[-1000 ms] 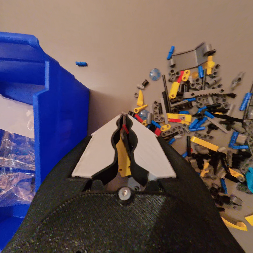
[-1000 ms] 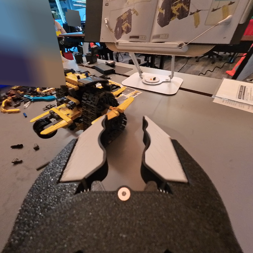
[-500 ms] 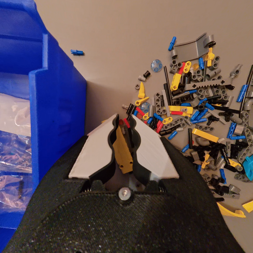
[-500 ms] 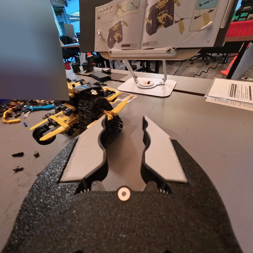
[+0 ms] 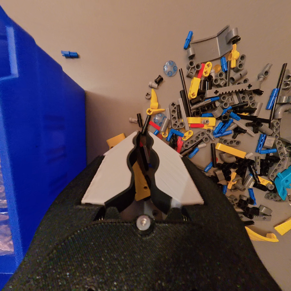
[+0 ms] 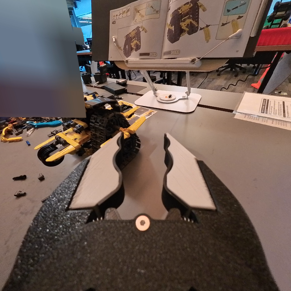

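Observation:
In the left wrist view my left gripper is shut on a thin black axle, which sticks out past the fingertips. It hovers at the left edge of a pile of small building pieces. A yellow panel piece shows in the gap below the fingers. In the right wrist view my right gripper is open and empty, low over the grey table. Its left fingertip is just in front of the black tread of a yellow and black model vehicle.
A blue bin with plastic bags stands close on the left, and a lone blue pin lies beyond it. An open instruction booklet sits on a white stand. A sleeved paper sheet, a teal tool and loose black pieces lie around.
The left fingers parted slightly half a second ago and are now shut on the black axle. The right gripper stayed open; its view shifted a little towards the booklet stand.

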`<state>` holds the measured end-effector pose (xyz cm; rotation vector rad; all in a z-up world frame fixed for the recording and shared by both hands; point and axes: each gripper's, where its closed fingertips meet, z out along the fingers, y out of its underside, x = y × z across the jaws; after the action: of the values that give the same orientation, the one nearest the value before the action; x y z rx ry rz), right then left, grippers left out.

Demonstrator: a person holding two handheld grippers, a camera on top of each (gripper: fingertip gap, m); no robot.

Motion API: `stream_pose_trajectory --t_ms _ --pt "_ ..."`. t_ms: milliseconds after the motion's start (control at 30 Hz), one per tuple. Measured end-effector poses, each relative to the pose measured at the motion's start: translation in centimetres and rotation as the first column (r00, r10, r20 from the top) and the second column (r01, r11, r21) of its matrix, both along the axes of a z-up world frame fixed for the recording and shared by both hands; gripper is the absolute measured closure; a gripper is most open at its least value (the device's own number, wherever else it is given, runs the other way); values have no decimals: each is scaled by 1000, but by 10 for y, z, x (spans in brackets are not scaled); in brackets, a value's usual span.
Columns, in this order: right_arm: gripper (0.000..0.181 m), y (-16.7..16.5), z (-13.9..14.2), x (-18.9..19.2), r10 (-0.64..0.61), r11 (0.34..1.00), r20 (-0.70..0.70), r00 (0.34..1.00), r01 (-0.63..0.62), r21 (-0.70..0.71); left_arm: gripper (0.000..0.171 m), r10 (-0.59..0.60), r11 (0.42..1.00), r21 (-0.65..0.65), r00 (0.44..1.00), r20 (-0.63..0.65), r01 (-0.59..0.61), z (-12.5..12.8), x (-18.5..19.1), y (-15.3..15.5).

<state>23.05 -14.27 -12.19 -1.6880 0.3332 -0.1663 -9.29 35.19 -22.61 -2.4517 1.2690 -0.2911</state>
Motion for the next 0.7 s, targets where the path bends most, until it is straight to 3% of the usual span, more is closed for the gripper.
stream_pose_trajectory --t_ms 233,433,567,700 --pt "131 0 1 1 0 1000 -3 1000 0 5 168 -57 996 63 998 -19 58 5 1 -2" --pt "131 0 4 0 3 1000 2 1000 -3 16 168 -90 987 134 996 22 86 34 3 -16" --pt "134 -2 11 -5 14 999 13 1000 -15 37 168 -202 966 190 972 119 177 67 24 -65" --pt "136 -5 22 -15 60 994 10 998 -60 96 168 -406 899 257 893 193 354 88 61 -154"
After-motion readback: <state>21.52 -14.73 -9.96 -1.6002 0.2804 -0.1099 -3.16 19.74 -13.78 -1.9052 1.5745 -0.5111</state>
